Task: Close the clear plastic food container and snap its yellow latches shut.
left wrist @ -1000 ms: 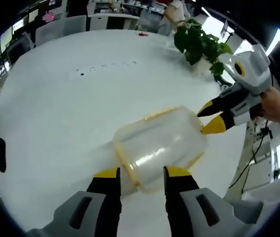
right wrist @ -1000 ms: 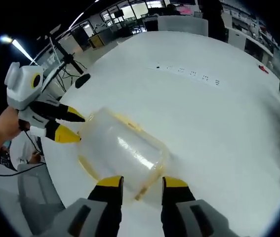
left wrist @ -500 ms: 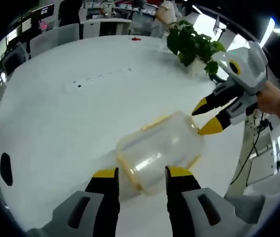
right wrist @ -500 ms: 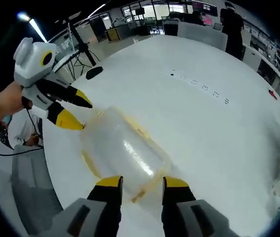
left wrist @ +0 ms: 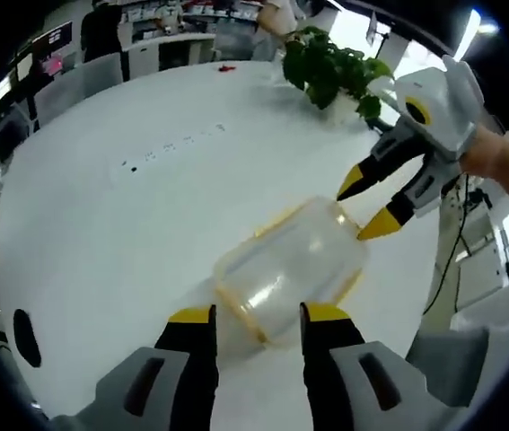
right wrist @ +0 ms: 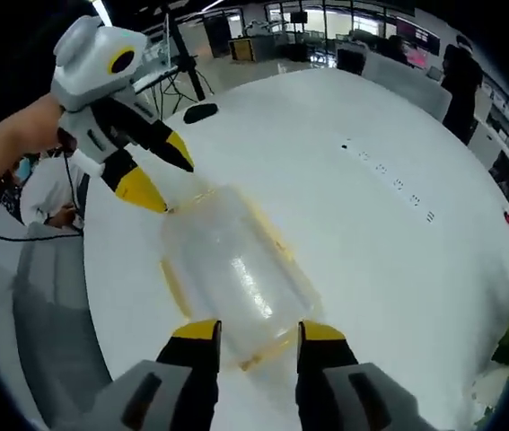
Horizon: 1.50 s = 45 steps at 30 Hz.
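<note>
A clear plastic food container (left wrist: 290, 269) with yellow trim and latches lies on the white table (left wrist: 101, 233). My left gripper (left wrist: 258, 314) is open, its yellow-tipped jaws on either side of the container's near end. My right gripper (left wrist: 364, 212) comes in from the right, open, its tips just off the far end. In the right gripper view the container (right wrist: 232, 265) lies lengthwise ahead of my right gripper (right wrist: 258, 330), whose jaws flank its near end. The left gripper (right wrist: 169, 181), held by a hand, is open with its lower tip at the far corner.
A potted green plant (left wrist: 330, 67) stands at the table's far edge. A row of sockets (left wrist: 173, 148) is set in the tabletop. A black oval object (right wrist: 202, 112) lies near the table's rim. Chairs and desks lie beyond, and a seated person (right wrist: 43, 193).
Both cameras have risen and tilted over the container. Each gripper's tips have lifted slightly at its end. The container has stayed on the table.
</note>
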Motion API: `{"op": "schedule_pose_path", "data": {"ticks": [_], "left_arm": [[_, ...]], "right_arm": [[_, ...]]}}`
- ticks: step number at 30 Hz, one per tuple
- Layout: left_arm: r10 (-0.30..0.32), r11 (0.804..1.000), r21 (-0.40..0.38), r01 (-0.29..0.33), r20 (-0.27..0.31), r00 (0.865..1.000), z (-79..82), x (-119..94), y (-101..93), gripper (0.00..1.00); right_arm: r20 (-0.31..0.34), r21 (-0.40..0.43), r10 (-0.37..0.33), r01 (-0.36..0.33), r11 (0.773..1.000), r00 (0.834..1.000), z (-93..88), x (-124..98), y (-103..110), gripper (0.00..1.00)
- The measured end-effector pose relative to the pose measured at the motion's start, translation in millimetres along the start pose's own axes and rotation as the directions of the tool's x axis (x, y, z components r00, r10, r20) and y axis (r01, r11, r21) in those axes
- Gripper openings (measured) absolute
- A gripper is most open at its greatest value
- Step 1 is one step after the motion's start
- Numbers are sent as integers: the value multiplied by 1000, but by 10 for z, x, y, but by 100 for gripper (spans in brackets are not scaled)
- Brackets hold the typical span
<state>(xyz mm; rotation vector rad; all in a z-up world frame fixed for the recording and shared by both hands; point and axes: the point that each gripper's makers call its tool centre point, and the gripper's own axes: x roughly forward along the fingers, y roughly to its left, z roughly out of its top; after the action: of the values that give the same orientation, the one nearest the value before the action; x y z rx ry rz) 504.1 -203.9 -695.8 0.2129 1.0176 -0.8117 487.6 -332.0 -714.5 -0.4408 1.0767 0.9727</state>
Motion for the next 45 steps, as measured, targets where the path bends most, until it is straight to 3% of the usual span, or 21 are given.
{"op": "schedule_pose_path", "data": {"ticks": [10,19,21,28,32,35,38,45], "left_arm": [[-37,995,97,40,-33,999,14,-17,-56,33],[-59,972,224,74,-73,996,48,-16,-127,33],[-90,958,267,107,-75,993,64,-10,-193,34],[-99,932,337,132,-112,989,34,46,-237,34],[-99,908,395,140,-122,988,55,74,-258,34],[-123,877,453,160,-112,986,102,86,-319,33],[-99,843,517,148,-121,988,113,107,-316,33],[-121,811,559,171,-125,985,132,177,-382,33]], "right_arm": [[-9,-136,12,-13,991,1000,133,-43,38,31],[-36,-205,24,-31,978,999,140,-35,49,29],[-44,-225,24,-34,974,999,135,-33,52,29],[-48,-246,65,-75,966,997,157,1,123,30],[-43,-279,78,-87,956,996,192,21,155,29],[-32,-290,82,-88,953,996,229,26,160,28],[-20,-310,85,-88,947,996,268,31,171,28],[-15,-333,112,-111,936,994,303,68,226,28]]}}
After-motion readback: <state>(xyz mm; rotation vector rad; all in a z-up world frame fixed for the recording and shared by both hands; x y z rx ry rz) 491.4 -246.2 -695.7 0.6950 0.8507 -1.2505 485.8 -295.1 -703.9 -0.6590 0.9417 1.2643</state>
